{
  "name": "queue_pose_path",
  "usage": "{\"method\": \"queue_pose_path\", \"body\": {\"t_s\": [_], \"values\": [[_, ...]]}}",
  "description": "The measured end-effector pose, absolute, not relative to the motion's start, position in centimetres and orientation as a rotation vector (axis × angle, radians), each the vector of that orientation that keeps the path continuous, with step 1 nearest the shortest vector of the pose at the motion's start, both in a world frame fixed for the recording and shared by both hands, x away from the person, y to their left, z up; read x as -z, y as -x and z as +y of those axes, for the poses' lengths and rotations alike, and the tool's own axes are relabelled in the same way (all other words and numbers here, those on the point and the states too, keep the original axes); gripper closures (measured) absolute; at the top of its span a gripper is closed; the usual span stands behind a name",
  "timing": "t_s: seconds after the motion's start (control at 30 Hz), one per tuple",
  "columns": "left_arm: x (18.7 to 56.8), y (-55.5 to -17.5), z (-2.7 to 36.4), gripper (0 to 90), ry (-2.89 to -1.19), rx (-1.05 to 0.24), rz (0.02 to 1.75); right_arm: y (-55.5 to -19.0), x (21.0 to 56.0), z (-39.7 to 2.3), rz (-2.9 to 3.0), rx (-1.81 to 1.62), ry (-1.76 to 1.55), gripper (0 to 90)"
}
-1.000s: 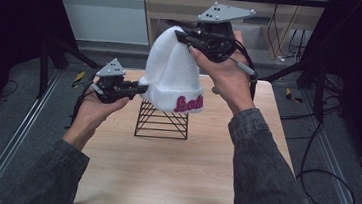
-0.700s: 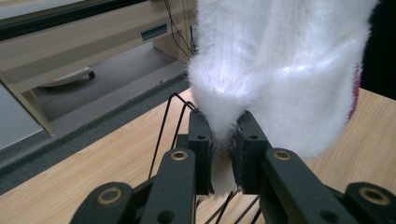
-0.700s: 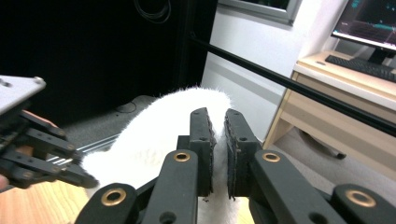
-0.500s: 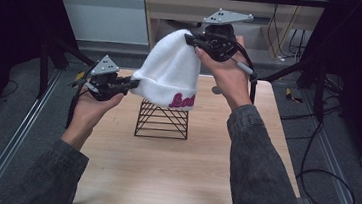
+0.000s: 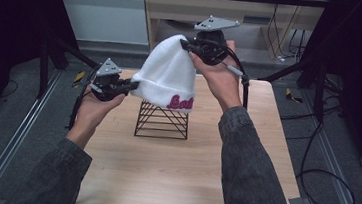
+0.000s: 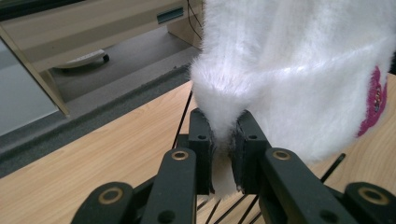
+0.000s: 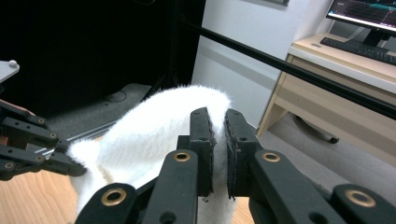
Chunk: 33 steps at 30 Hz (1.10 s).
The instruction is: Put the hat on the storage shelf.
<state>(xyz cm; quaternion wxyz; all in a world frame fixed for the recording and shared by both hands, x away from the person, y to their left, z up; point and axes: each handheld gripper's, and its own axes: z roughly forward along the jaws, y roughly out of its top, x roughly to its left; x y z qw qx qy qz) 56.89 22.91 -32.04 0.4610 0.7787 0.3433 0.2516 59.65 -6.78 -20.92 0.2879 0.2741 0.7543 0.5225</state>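
Beanie [image 5: 166, 75], white and fuzzy, is stretched between my two tongs, hanging right over the wire rack [image 5: 161, 121] on the table [image 5: 163, 165]. My right gripper [image 5: 190, 46] is pinched tight on its crown, and my left gripper [image 5: 131, 83] is clamped on the cuff edge, lower down.

Left gripper [image 5: 131, 83], right gripper [image 5: 184, 44]: black linked bodies, brass-ringed pivot pins, flat black jaws, small screw holes. Grey three-cornered plate on top of each. Black cable trailing from each. Person: dark grey denim-like sleeves [image 5: 249, 159] on both forearms.
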Motion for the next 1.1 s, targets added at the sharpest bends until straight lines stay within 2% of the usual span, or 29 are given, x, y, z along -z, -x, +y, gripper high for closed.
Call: {"method": "queue_pose_path", "body": {"t_s": [0.77, 1.1], "values": [[33.8, -57.0, 24.9, 79.6, -1.930, -0.619, 0.876, -59.7, 22.5, -4.9, 2.093, -1.345, -0.684, 83.2], [34.3, -55.6, 25.1, 79.6, -1.950, -0.614, 0.843, -59.2, 23.0, -5.0, 2.108, -1.360, -0.686, 83.1]]}}
